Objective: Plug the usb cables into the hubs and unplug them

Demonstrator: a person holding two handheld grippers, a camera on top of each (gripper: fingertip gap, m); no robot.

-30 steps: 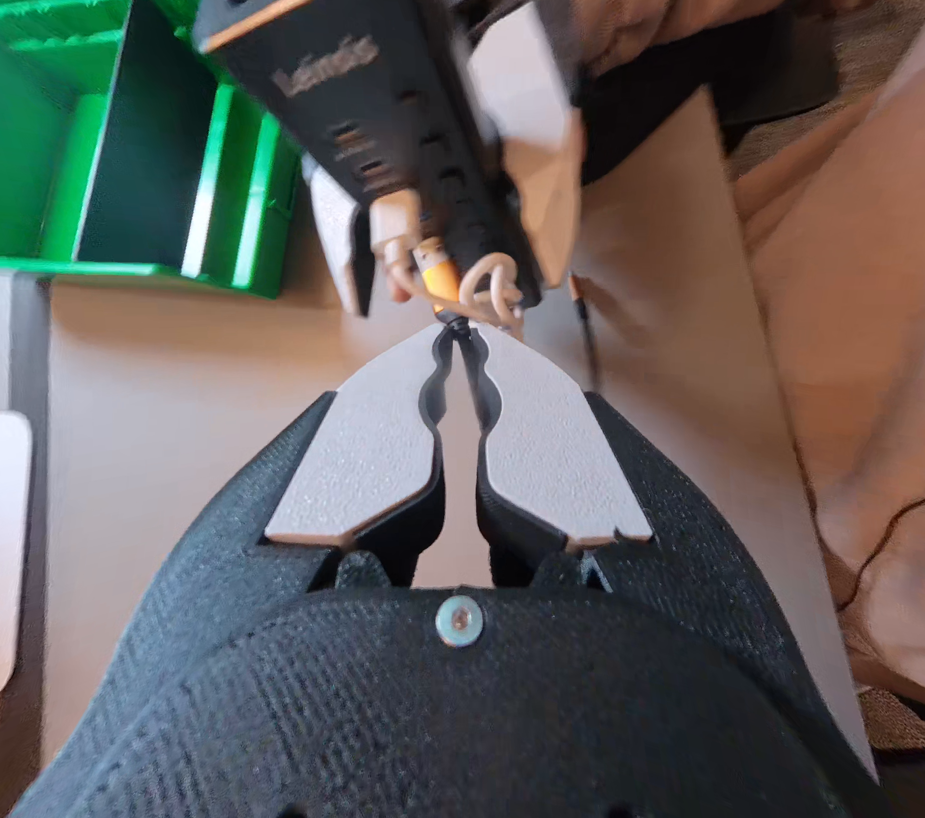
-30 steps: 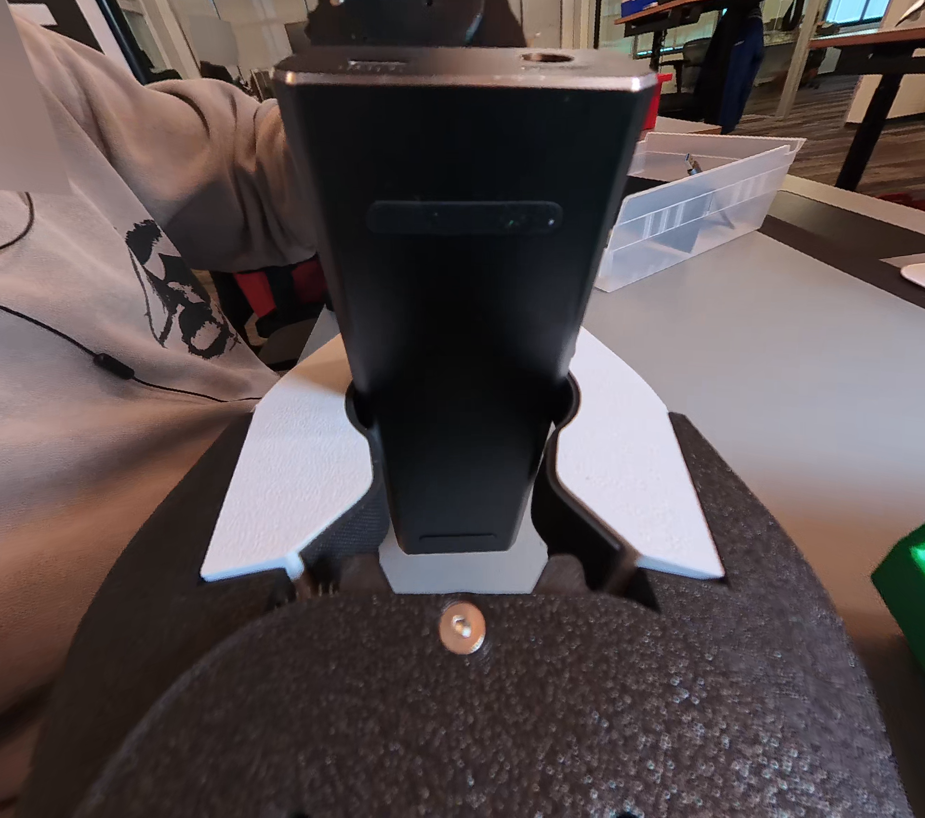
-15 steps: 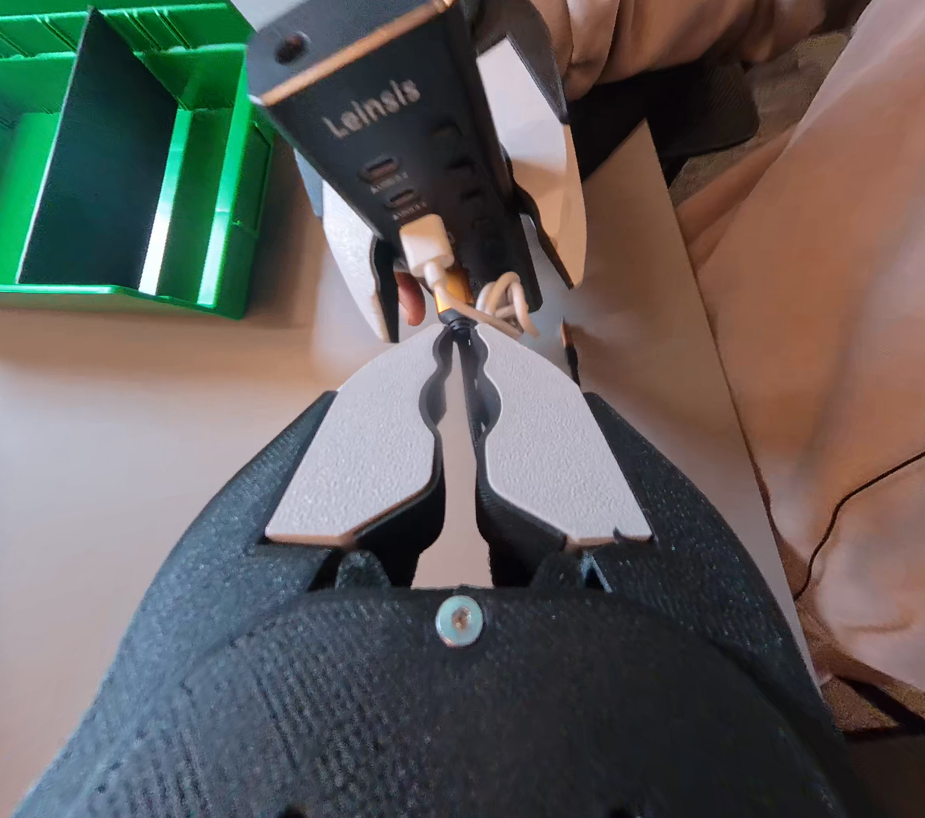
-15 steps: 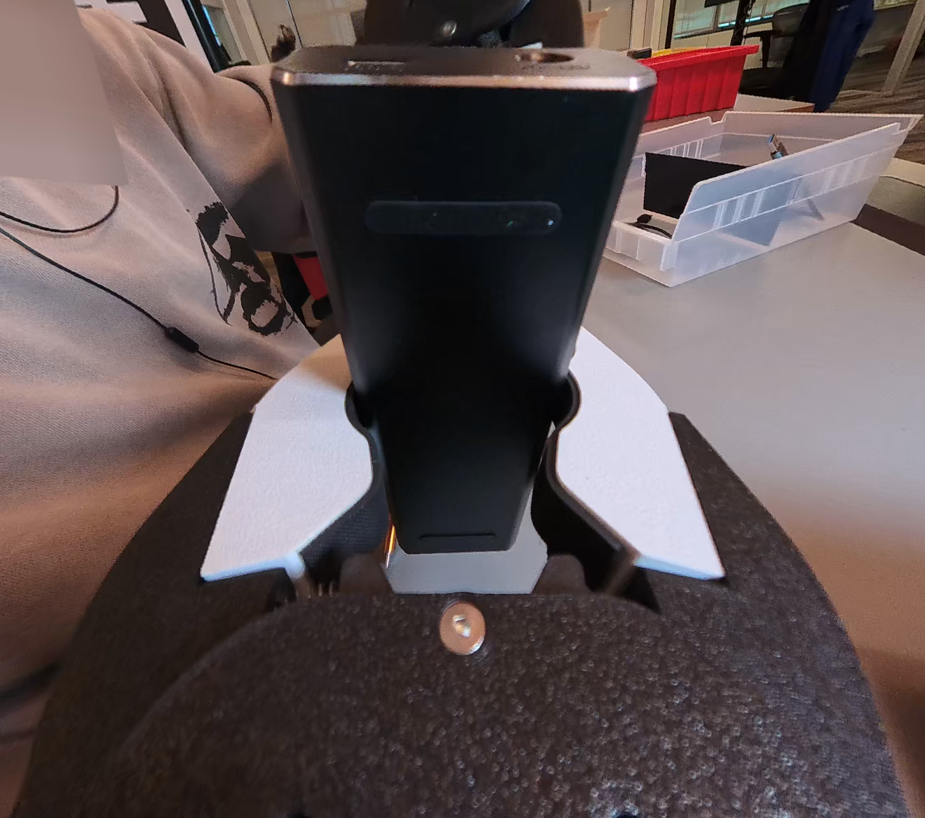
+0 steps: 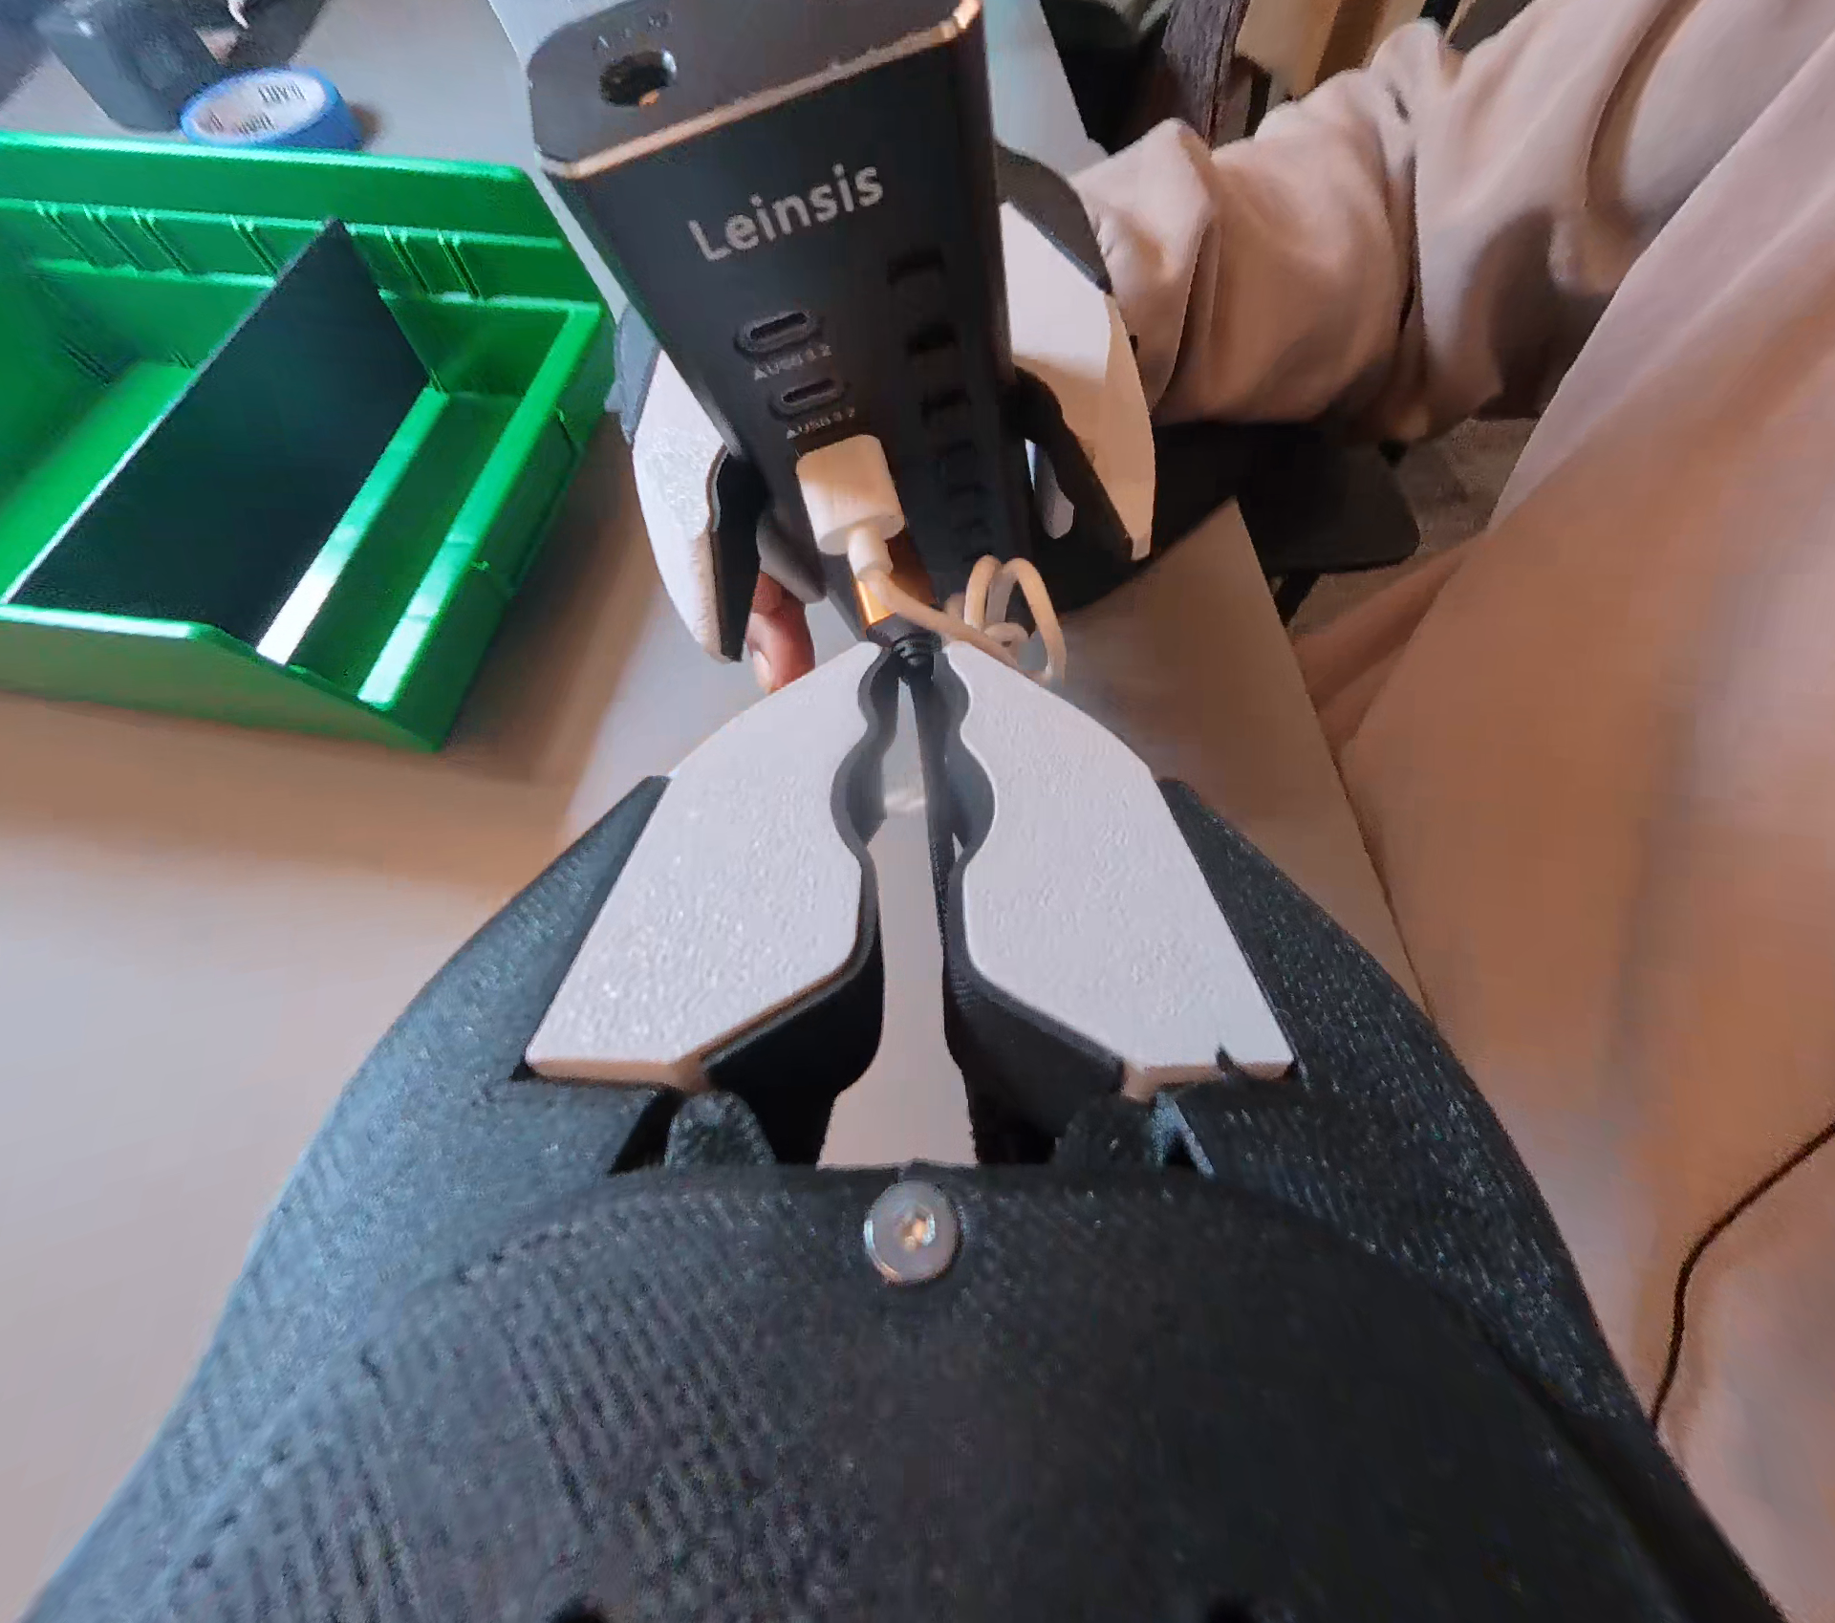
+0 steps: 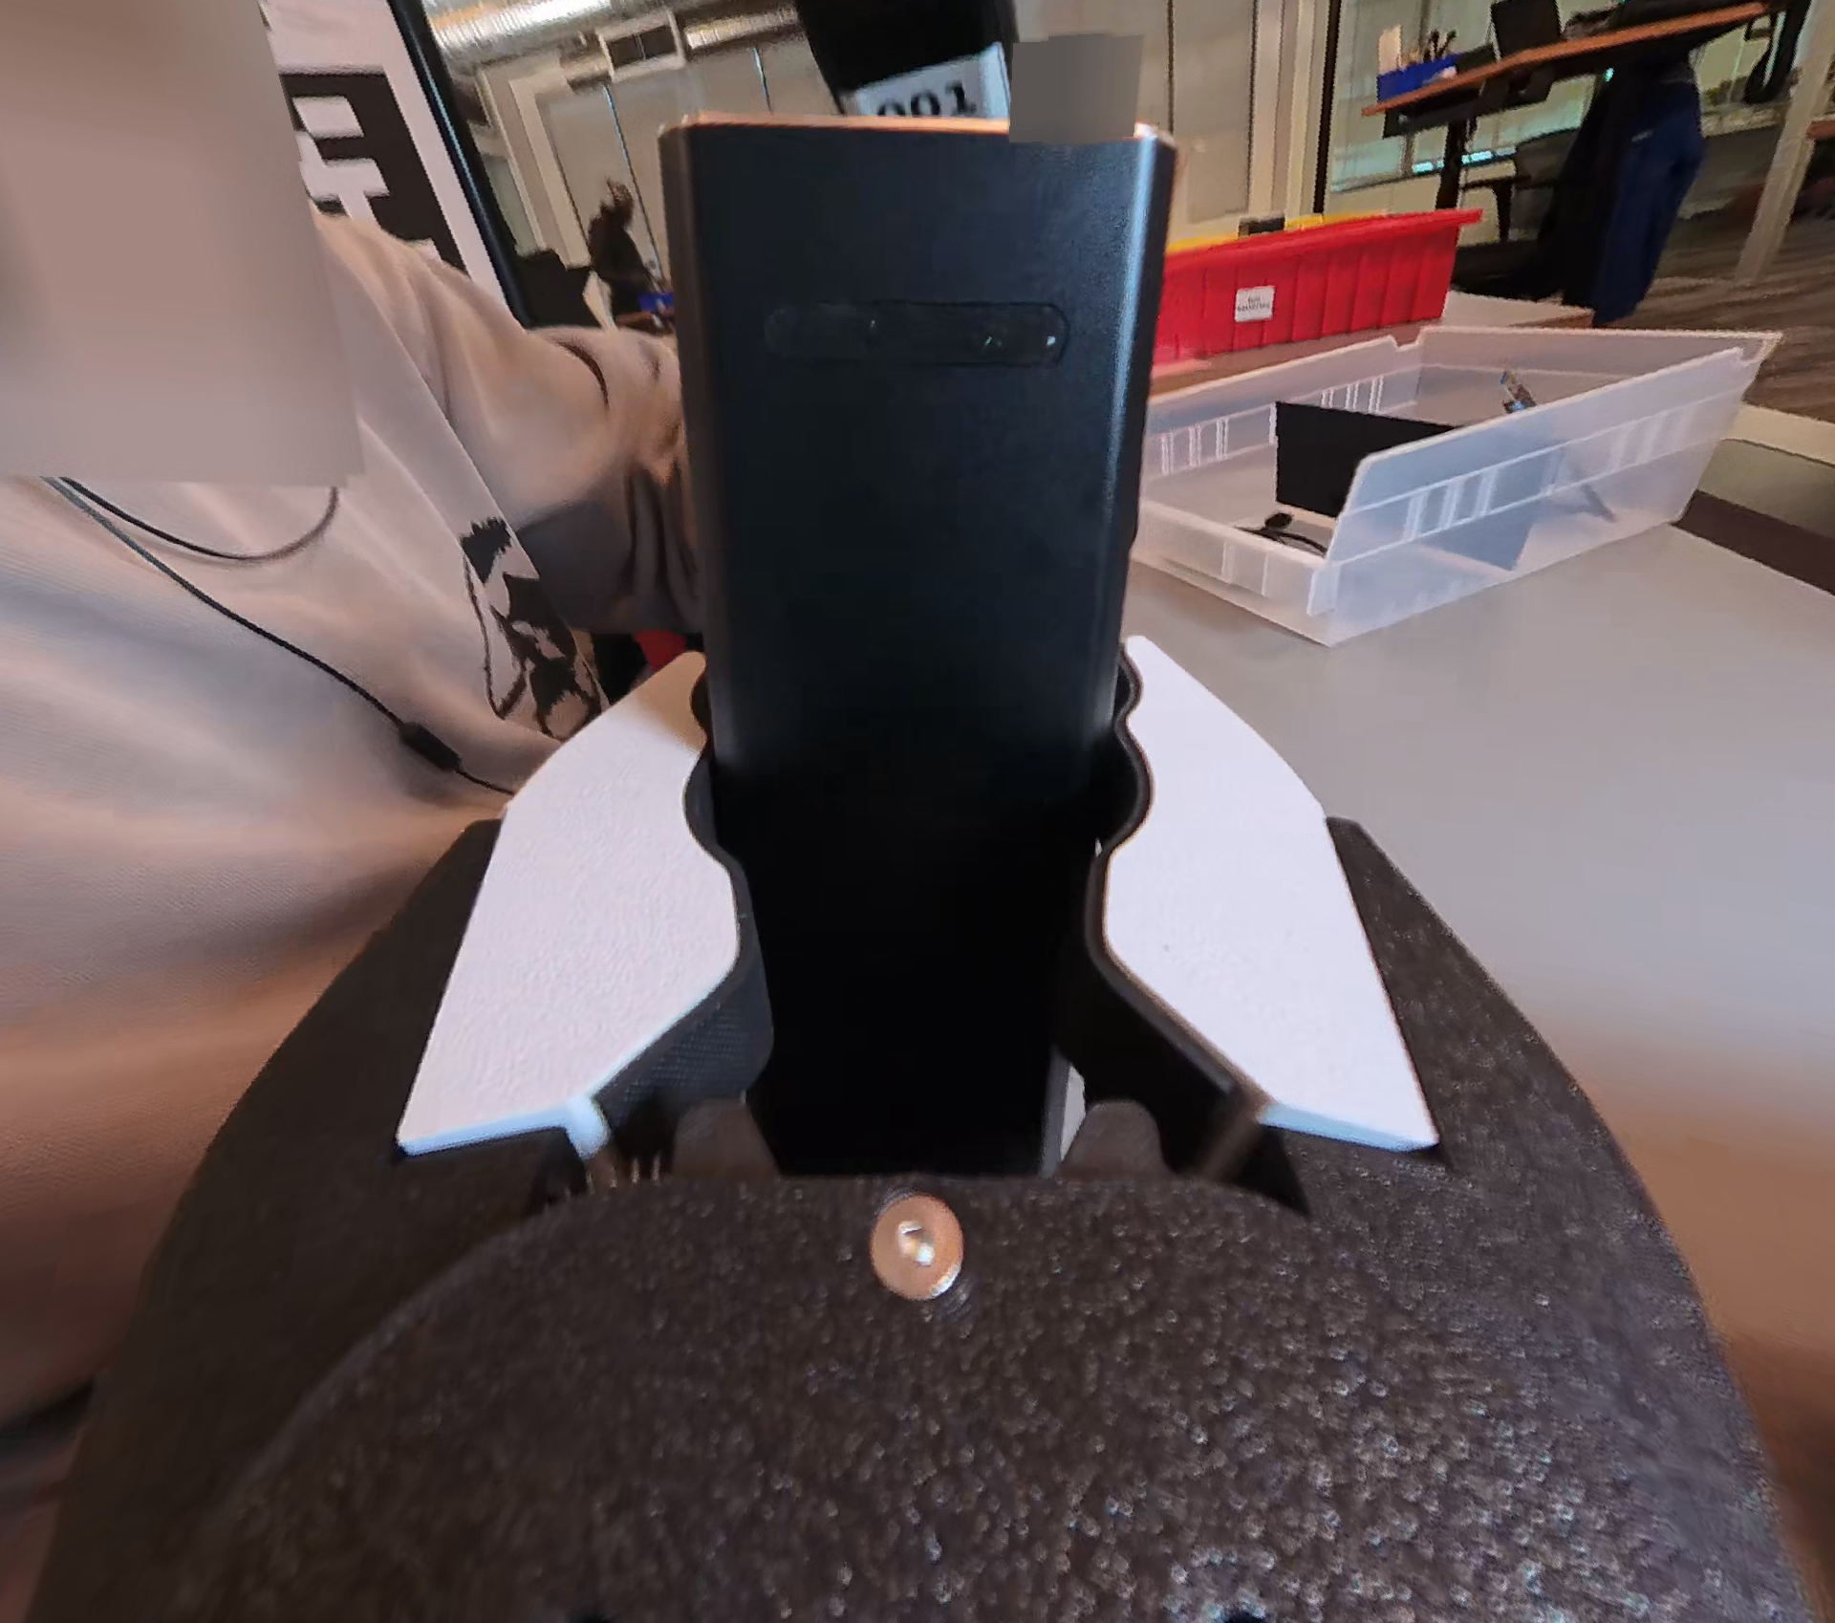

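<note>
1. Left wrist view: left gripper (image 5: pixel 909 662), jaws nearly closed, pinches a thin black cable (image 5: pixel 933 791) whose orange-collared plug (image 5: pixel 879 597) sits at the black rectangular hub (image 5: pixel 794 264), above the desk's (image 5: pixel 248 880) near edge; whether it is seated is unclear.
2. Right wrist view: right gripper (image 6: pixel 918 741), jaws half open, clamps the hub (image 6: pixel 918 423) upright. Next is probably a straight push or pull along the port.

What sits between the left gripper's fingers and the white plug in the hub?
In the left wrist view, a copper-coloured connector and a loop of white cable fill the stretch from the left gripper to the white plug seated in the black hub.
</note>
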